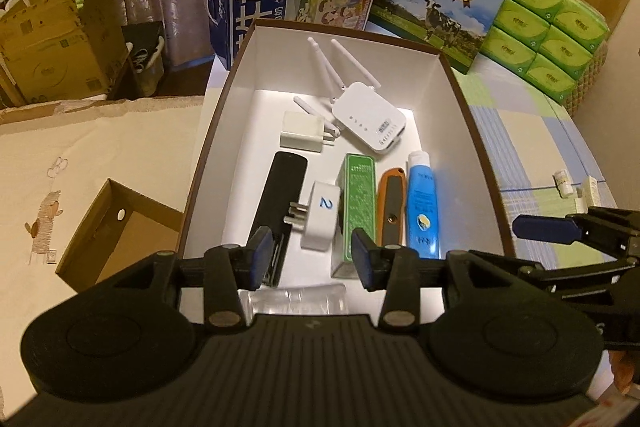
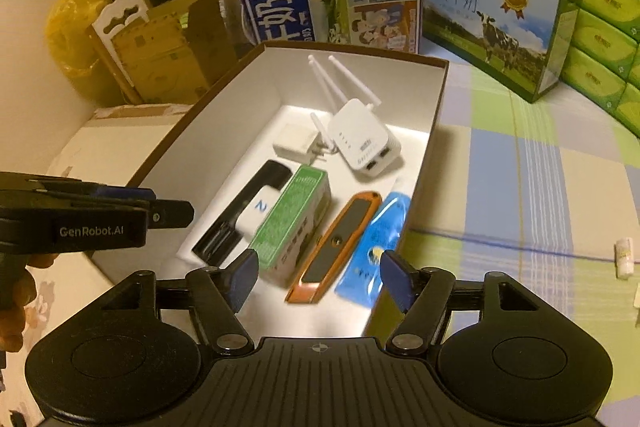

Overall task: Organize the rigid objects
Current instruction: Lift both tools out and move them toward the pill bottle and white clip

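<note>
1. Left gripper (image 1: 308, 259) and right gripper (image 2: 316, 277): fingers parted, nothing between them; both hover over the near end of the box (image 1: 472, 131).
2. Items lie inside in rows: green carton (image 1: 354, 203), utility knife (image 1: 390, 207), blue tube (image 1: 422, 203), white plug (image 1: 322, 215) (marked "2").
3. Risk: a low finger could knock the rows askew.
4. Legible: "GenRobot.AI", "1956".

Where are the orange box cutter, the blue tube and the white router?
orange box cutter (image 2: 336, 247), right wrist view, black middle panel.
blue tube (image 1: 422, 205), left wrist view, middle of its body.
white router (image 1: 370, 121), left wrist view, top face.
</note>
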